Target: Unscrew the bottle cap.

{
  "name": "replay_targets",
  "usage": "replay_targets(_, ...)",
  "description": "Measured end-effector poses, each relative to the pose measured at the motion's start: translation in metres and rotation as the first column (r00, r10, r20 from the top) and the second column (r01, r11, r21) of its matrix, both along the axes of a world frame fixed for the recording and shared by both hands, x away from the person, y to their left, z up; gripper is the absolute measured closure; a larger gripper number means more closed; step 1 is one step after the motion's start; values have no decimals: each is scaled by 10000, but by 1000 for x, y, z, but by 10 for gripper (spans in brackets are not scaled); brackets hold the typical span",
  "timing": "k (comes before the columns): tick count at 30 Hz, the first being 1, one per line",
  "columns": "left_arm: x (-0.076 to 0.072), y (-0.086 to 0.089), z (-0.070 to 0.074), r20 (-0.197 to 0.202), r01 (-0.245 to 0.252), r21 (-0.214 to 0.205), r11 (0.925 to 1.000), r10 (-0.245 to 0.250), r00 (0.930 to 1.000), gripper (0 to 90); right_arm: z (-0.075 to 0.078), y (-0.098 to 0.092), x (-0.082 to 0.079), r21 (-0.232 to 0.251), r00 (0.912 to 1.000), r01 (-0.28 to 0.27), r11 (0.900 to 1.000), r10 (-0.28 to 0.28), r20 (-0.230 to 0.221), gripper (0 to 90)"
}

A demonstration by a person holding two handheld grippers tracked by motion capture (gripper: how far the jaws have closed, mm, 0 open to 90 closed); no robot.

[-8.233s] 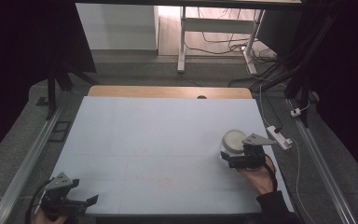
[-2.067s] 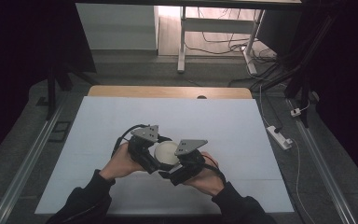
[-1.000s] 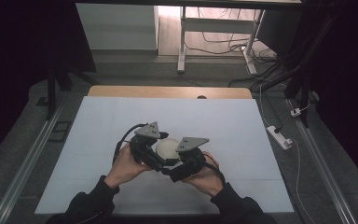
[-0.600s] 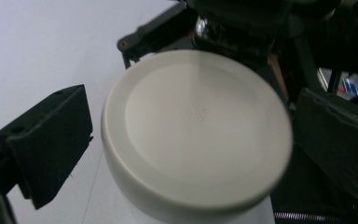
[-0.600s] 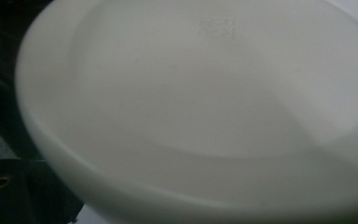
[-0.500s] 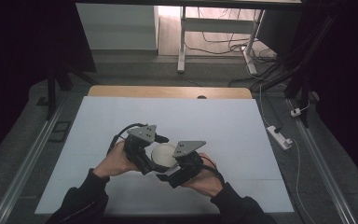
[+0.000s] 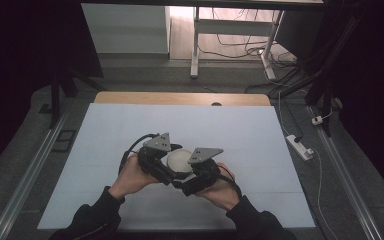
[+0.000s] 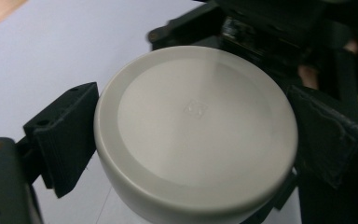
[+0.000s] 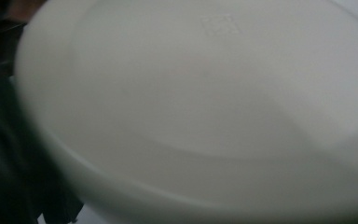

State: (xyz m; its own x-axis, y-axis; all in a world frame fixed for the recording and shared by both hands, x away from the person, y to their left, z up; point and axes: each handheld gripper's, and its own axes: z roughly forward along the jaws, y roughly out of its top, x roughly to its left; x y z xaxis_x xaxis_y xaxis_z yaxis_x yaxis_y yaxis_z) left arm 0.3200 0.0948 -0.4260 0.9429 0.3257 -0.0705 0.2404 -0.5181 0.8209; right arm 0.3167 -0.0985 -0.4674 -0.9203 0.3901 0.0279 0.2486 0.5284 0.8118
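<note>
The lid point(image 8: 195, 127) looks like smooth off-white plastic with a soft sheen. Beside the lid, the left gripper point(image 8: 186, 140) is matt black plastic, slightly rough. The table point(image 7: 110, 130) under the lid looks matt pale.

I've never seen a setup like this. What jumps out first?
A round white lid sits mid-table between two black hand-held grippers, the left gripper and the right gripper, both pressed close around it. In the left gripper view, black fingers flank the lid's rim on either side. Beyond lies a pale blue table.
</note>
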Motion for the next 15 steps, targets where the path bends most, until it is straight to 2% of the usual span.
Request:
replay_targets(2, -4, -5, 0, -86, -844, -61, 9964, 844, 9964, 79, -1, -1, 2, 6, 9996, 286, 9996, -286, -33, 67)
replay_targets(4, -8, -11, -1, -53, -1535, -14, 9881, 1535, 9881, 78, -1, -2, 3, -41, 9987, 501, 9987, -501, -55, 67)
replay_targets(6, -10, -15, -1, 107, -1731, 131, 9848, 1730, 9849, 76, -2, -2, 3, -52, 9985, 540, 9985, -541, -64, 67)
replay_targets(9, -8, -15, 0, 120, -1432, 196, 9895, 1430, 9897, 0, -1, -3, 3, 1, 9988, 480, 9988, -480, -94, 67)
replay_targets(12, -6, -5, 7, -93, -794, -273, 9965, 792, 9968, 0, 0, -3, 2, 170, 9998, 173, 9997, -172, -57, 67)
replay_targets(13, -4, -1, 9, -111, -464, -314, 9984, 460, 9989, 0, 0, -3, 2, 170, 9998, 173, 9997, -172, -57, 67)
replay_targets(15, -3, 6, 13, 93, -46, -334, 9994, 49, 9999, 0, 1, -3, 1, 219, 10000, -13, 9998, 14, -47, 67)
